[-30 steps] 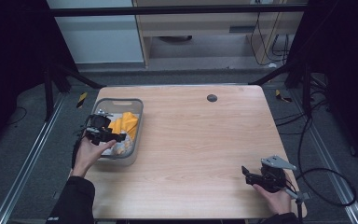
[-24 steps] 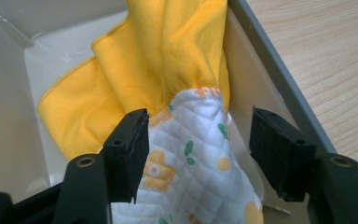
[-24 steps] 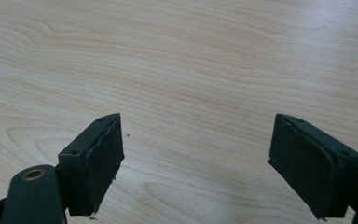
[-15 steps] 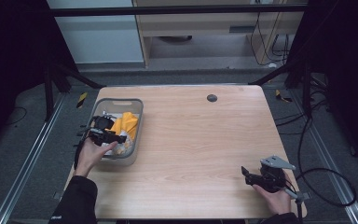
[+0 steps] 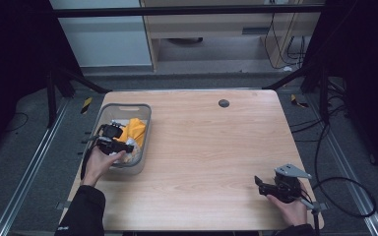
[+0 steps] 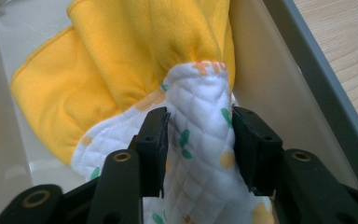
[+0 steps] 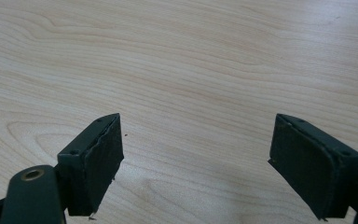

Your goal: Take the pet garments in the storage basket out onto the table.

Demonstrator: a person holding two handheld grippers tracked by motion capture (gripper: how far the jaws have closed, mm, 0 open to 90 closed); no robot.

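Black jaws of the left hand-held gripper [image 6: 200,140] are seen closed in on a fold of white quilted cloth [image 6: 200,154], printed with green and orange-yellow marks; both pads are pressed against the fold, one on each side, and the jaws have just been closing onto it. The cloth is bunched upward between the pads. Just behind it, and touching it, a yellow cloth [image 6: 121,60] is draped in loose folds. Both cloths are held inside a pale translucent bin [image 6: 279,84], whose grey rim runs along the right of the left gripper view. In the high view the left hand-held gripper [image 5: 120,146] is found over the near half of the bin [image 5: 145,110], gripped by the person's left hand [image 5: 98,164], with a dark sleeve [image 5: 81,216] entering from the bottom edge. The yellow cloth [image 5: 135,129] is seen toward the bin's right wall. The bin is set at the left side of the light wood surface [image 5: 206,147]. Well apart, at the near right corner of the surface, the right hand-held gripper [image 5: 259,183] is held low in the right hand [image 5: 288,209], a grey three-cornered plate [image 5: 291,170] on top. In the right gripper view its jaws [image 7: 196,163] are spread wide with bare wood grain between them, nothing grasped. A small dark round mark [image 5: 223,103] is noted near the far edge of the surface.
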